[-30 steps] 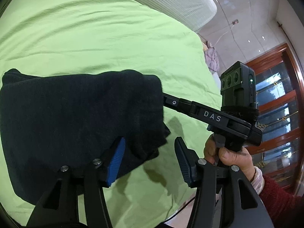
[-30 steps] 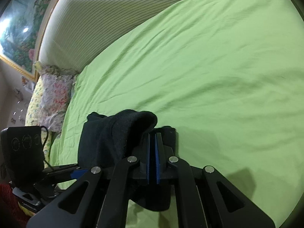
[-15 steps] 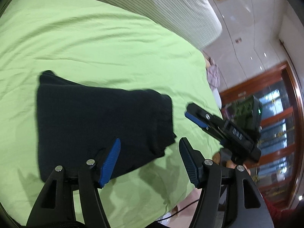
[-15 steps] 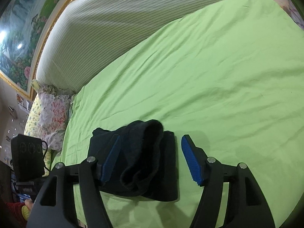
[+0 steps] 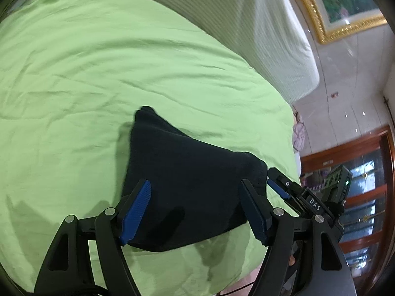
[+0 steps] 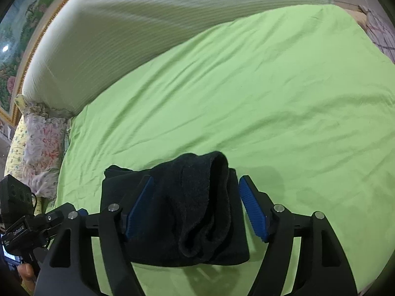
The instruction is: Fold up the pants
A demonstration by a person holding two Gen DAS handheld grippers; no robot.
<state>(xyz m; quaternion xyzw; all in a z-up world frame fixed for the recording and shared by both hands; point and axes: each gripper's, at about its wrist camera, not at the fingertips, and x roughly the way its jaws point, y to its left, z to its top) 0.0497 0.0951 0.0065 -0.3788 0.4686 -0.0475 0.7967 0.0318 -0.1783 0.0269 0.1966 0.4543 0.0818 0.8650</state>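
The dark pants lie folded into a compact bundle near the front edge of the green bed. The left gripper and right gripper hover over them, jaws opening wide, holding nothing. The top layer humps up (a loose roll on the right-hand side), so it could slump open, and a low finger might snag the fabric and drag the fold apart.

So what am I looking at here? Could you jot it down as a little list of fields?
item: black pants, folded into a bundle
surface: green sheet on a bed
left tool: jaws opening, pants not gripped
right tool: jaws opening, pants lie between them, not gripped
behind: striped headboard
beside: floral pillow
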